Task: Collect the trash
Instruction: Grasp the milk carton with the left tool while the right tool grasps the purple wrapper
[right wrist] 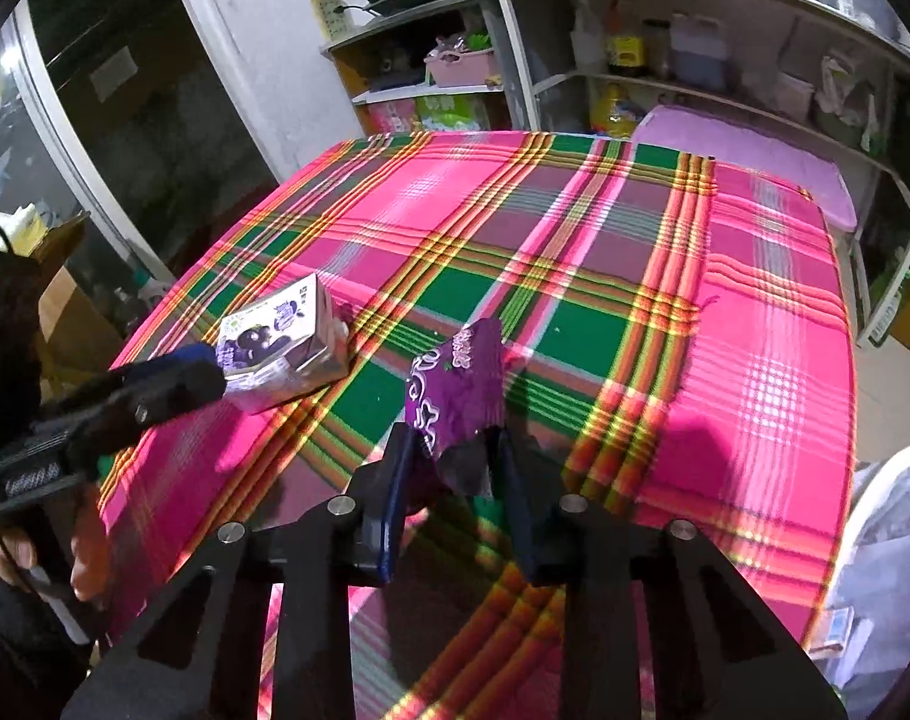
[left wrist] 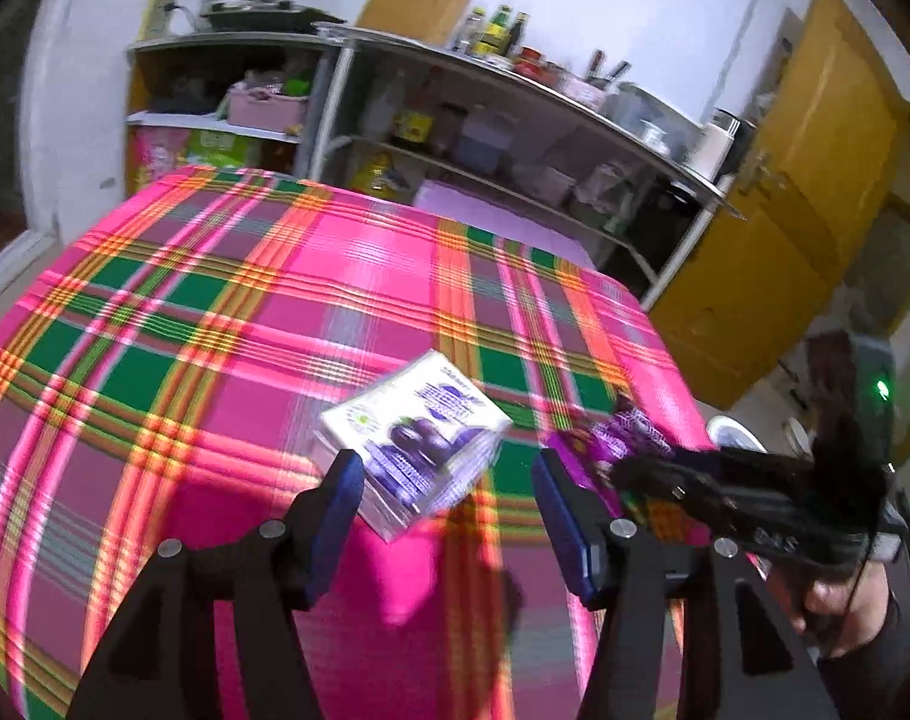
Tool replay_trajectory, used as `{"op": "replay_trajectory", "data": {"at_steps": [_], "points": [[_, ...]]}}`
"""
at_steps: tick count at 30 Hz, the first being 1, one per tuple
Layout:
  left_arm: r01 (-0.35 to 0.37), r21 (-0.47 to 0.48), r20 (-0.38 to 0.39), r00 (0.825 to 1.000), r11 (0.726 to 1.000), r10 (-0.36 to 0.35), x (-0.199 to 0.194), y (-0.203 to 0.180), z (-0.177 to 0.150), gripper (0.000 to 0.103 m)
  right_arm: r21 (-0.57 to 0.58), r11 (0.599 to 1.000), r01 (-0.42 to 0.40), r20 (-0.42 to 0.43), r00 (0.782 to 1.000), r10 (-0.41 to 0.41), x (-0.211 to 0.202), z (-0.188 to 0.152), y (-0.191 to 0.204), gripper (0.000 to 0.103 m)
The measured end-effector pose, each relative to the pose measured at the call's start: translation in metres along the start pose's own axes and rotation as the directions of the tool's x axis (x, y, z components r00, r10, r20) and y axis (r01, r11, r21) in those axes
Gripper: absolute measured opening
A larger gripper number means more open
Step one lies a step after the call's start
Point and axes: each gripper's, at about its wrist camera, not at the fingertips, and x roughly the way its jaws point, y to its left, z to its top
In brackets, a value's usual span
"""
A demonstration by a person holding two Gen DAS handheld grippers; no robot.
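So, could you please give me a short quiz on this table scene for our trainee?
1. True or false: the fingers of the left gripper are shut on the juice carton.
2. What sits between the fingers of the right gripper? A. purple wrapper B. glass bottle C. spoon
3. Describe the tablecloth.
Key: 1 false, they stand open around it; 2 A; 3 pink and green plaid.

The far half of the desk [right wrist: 514, 204], toward the top of the frame, lies bare. Nearer, the carton [right wrist: 278, 342] and purple wrapper [right wrist: 455, 384] crowd the lower centre, with shelves [right wrist: 724, 48] walling the upper right.
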Motion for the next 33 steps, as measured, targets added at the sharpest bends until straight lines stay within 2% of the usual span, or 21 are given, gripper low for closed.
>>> {"op": "replay_trajectory", "data": {"at_steps": [3, 6, 12, 17, 25, 29, 33], "points": [[0.013, 0.055, 0.008, 1.000, 0.998, -0.013, -0.007, -0.015, -0.006, 0.058, 0.009, 1.000, -0.002, 0.005, 1.000, 0.002, -0.009, -0.005, -0.003, 0.030], [-0.077, 0.108, 0.054, 0.996, 0.991, 0.071, -0.012, -0.020, -0.003, 0.058, 0.019, 1.000, -0.002, 0.014, 1.000, 0.002, -0.017, -0.009, -0.006, 0.030], [-0.140, 0.167, 0.032, 0.990, 0.976, 0.136, 0.004, -0.007, 0.007, 0.058, 0.030, 1.000, -0.007, 0.028, 1.000, 0.007, -0.028, -0.014, -0.010, 0.030], [-0.104, 0.250, -0.003, 0.994, 0.963, 0.108, 0.016, -0.005, 0.012, 0.060, 0.039, 0.999, -0.008, 0.029, 1.000, 0.007, -0.030, -0.017, -0.014, 0.030], [-0.034, 0.329, -0.049, 0.997, 0.944, 0.053, 0.026, -0.020, 0.009, 0.060, 0.055, 0.998, -0.006, 0.027, 1.000, 0.004, -0.029, -0.019, -0.020, 0.030], [-0.038, 0.323, -0.050, 0.997, 0.946, 0.057, 0.029, -0.026, 0.006, 0.060, 0.057, 0.998, -0.004, 0.031, 1.000, 0.002, -0.031, -0.021, -0.020, 0.029], [-0.065, 0.315, -0.057, 0.995, 0.947, 0.087, 0.036, -0.030, 0.004, 0.060, 0.047, 0.999, -0.001, 0.026, 1.000, 0.000, -0.029, -0.021, -0.018, 0.019]]}}
